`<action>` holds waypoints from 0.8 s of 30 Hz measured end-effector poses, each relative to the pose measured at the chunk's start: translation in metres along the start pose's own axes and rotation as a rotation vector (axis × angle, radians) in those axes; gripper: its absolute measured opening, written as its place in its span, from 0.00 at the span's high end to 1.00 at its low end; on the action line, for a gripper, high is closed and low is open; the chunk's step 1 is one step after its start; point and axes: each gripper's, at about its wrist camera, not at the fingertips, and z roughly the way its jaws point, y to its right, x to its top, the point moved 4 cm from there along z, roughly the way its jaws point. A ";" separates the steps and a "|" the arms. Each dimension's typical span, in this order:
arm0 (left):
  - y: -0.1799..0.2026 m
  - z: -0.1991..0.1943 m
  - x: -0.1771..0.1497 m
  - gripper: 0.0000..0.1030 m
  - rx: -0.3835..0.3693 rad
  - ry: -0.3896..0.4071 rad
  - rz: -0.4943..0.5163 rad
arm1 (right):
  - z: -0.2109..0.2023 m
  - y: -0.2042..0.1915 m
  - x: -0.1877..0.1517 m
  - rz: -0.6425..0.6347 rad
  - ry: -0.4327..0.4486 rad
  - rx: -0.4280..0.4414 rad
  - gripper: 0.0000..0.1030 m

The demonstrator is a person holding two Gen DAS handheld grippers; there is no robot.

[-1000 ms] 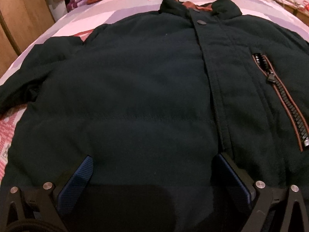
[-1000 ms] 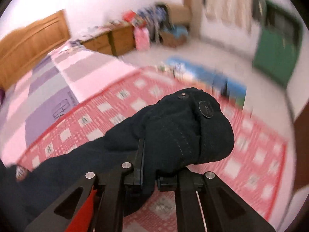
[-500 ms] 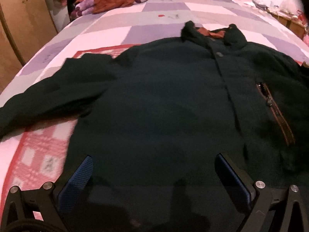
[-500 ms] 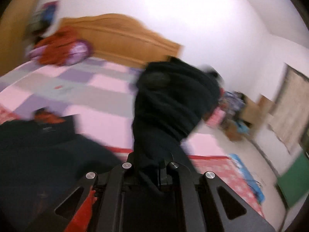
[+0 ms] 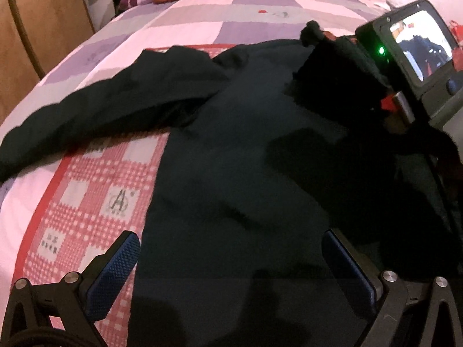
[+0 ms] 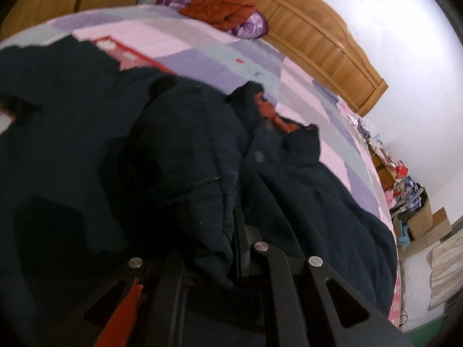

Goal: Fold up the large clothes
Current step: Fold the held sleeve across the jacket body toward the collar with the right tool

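A large dark green jacket [image 5: 231, 156] lies front-up on the bed, its left sleeve [image 5: 95, 115] stretched out to the left. My left gripper [image 5: 231, 257] is open and empty, low over the jacket's hem. My right gripper [image 6: 228, 231] is shut on the jacket's right sleeve cuff [image 6: 185, 156] and holds it over the chest, near the collar [image 6: 269, 112]. The right gripper's body and camera screen show in the left wrist view [image 5: 416, 55], with the sleeve draped below it.
The bed [image 5: 202, 26] has a pink, purple and red checked cover. A pile of orange and purple clothes [image 6: 225, 8] lies by the wooden headboard [image 6: 318, 46]. A wooden wardrobe [image 5: 37, 29] stands at the left. Cluttered boxes [image 6: 411, 202] stand on the floor at the right.
My right gripper has swung the sleeve cuff from the bed's right side up and over onto the jacket's chest. My left gripper has pulled back and up from the jacket.
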 end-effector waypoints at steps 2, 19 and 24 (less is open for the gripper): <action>-0.005 0.002 -0.002 0.00 0.001 -0.006 -0.016 | 0.001 -0.010 0.002 -0.025 0.001 -0.015 0.89; 0.013 0.004 -0.008 0.00 -0.011 -0.019 -0.017 | 0.007 0.005 -0.010 0.202 -0.108 0.229 0.30; 0.021 0.002 -0.006 0.00 -0.010 -0.012 -0.012 | -0.024 0.014 -0.039 0.305 -0.042 0.428 0.00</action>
